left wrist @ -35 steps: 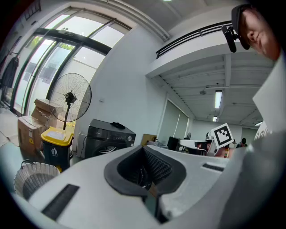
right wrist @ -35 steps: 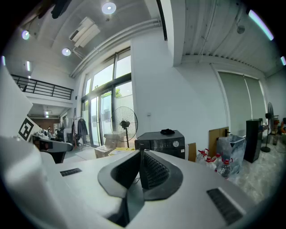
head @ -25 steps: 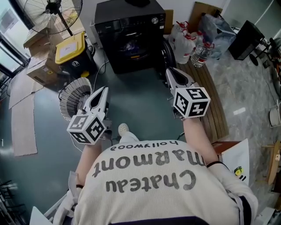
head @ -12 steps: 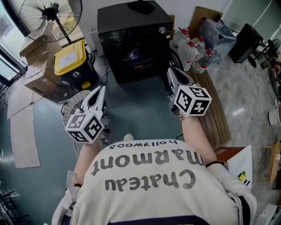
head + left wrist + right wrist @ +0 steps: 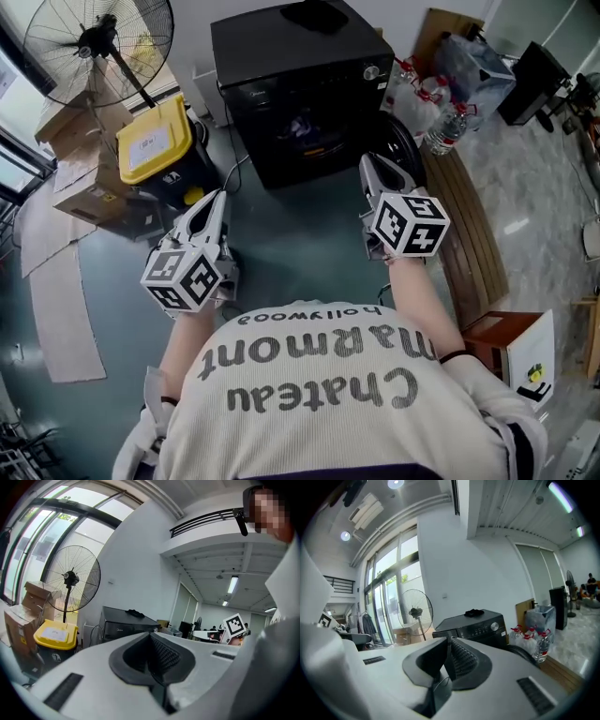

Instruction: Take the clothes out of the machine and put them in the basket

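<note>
Head view: left gripper [image 5: 217,196] and right gripper [image 5: 370,165] abreast, near level, fingers closed and empty, toward the machine [image 5: 300,89]

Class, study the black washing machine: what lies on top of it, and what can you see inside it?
On top of the washing machine lies a dark crumpled item. Inside, some clothes show, bluish and orange. How many there are, and what lies behind them, stays hidden.

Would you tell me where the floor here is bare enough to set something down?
Bare: the teal floor in front of the washing machine, between the yellow-lidded bin and the wooden slats. Crowded: boxes beside the bin, bottles beside the machine.
</note>
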Available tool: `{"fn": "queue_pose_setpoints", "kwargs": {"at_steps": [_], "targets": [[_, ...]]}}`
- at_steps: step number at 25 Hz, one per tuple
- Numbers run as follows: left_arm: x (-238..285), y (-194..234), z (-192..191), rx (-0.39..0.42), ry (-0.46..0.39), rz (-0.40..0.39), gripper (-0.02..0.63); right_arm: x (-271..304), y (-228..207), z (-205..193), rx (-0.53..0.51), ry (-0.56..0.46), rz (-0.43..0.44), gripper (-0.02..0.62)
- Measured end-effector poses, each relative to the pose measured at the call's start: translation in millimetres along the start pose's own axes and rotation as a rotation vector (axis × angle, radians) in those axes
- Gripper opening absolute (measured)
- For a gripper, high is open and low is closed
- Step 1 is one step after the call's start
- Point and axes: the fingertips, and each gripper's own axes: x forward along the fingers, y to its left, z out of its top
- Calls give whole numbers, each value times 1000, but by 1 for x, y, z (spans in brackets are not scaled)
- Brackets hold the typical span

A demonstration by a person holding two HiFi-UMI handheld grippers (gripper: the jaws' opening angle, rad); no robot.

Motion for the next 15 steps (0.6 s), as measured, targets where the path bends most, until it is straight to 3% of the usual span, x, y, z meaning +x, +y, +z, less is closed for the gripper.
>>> {"fn": "queue_pose_setpoints", "kwargs": {"at_steps": [3,9,15], "targets": [[14,16,-13,-28,17,-5,9,20,14,-20,24,44,76,46],[38,36,-48,-92,90,-2,9,55,12,-60,-11,186,72,46],[76,55,-40,-76,94,23,9,105,-10,-53,9,203,87,46]]}}
